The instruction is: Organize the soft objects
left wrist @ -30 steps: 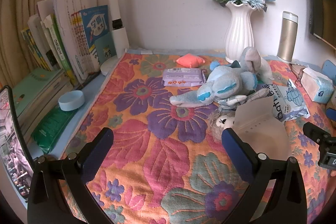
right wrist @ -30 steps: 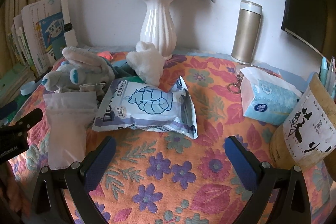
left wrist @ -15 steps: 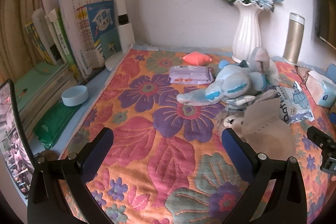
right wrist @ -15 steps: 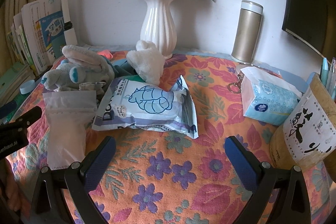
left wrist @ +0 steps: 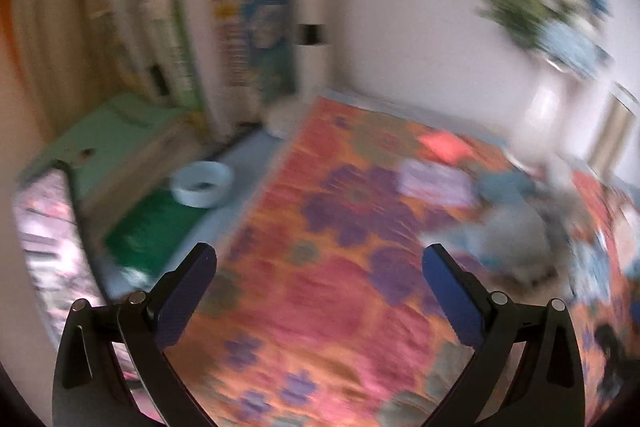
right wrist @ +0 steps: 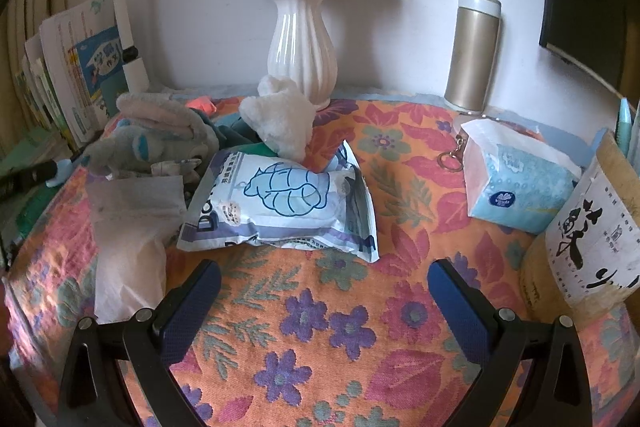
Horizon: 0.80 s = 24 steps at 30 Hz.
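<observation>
In the blurry left wrist view, the left gripper (left wrist: 320, 263) is spread wide and holds nothing above the flowery cloth (left wrist: 320, 307). In the right wrist view, the right gripper (right wrist: 324, 279) is wide apart too, empty. The wipes pack (right wrist: 280, 203) lies just ahead, beside the plush bunny (right wrist: 156, 139).

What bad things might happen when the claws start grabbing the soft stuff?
1. The white vase stands right behind the white plush; a reaching claw might knock it over.
2. The plush pile partly rests on the wipes pack, so pulling one may drag the others.
3. The left wrist view is blurred, so the left claw may be hard to aim.
</observation>
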Motion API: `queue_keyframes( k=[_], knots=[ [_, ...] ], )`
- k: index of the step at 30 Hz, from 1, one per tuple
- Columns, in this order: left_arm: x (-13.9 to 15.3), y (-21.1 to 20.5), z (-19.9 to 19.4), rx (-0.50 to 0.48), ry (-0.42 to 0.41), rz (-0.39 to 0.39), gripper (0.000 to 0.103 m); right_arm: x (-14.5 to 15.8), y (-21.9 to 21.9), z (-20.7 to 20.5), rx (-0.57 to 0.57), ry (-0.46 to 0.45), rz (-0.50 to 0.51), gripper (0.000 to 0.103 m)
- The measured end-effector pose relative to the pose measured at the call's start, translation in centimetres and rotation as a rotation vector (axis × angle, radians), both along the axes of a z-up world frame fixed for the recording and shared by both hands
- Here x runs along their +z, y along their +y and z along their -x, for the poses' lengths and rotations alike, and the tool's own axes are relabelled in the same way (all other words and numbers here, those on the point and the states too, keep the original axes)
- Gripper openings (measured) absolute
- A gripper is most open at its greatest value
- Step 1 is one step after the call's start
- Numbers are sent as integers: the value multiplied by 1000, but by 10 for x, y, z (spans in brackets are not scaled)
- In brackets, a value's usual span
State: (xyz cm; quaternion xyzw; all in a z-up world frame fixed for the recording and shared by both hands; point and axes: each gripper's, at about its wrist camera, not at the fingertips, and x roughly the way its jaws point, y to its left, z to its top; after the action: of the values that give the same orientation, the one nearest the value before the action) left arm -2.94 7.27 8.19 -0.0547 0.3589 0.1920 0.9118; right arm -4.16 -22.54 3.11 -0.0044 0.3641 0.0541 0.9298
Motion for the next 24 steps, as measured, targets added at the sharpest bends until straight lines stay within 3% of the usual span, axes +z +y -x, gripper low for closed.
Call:
queue_keyframes(
  k=[3, 6, 9, 11, 15, 17, 21, 24],
  knots=[
    [12, 34, -13, 170, 2, 14, 103, -4, -7, -7, 4, 40, -46, 103],
    [3, 64, -37, 260, 45, 34, 103, -5, -17, -9, -8, 54, -101, 103],
    [-15, 88, -59, 358, 107, 4, 102, -4, -23, -7, -6, 43, -139, 103],
    [-21, 91, -69, 417, 124, -90, 103, -4, -23, -5, 5, 40, -149, 103],
    [-27, 85, -87, 438, 148, -203, 103, -7, -18, -8, 38, 59, -146, 103],
    [-33, 83, -97, 400, 169, -176, 103, -7, -15, -8, 50, 58, -140, 103],
    [-41, 85, -109, 433, 202, -225, 103, -9, -14, -9, 66, 59, -139, 103],
    [-50, 106, -113, 481, 244, -154, 103, -10, -15, -10, 70, 66, -147, 103]
  ],
)
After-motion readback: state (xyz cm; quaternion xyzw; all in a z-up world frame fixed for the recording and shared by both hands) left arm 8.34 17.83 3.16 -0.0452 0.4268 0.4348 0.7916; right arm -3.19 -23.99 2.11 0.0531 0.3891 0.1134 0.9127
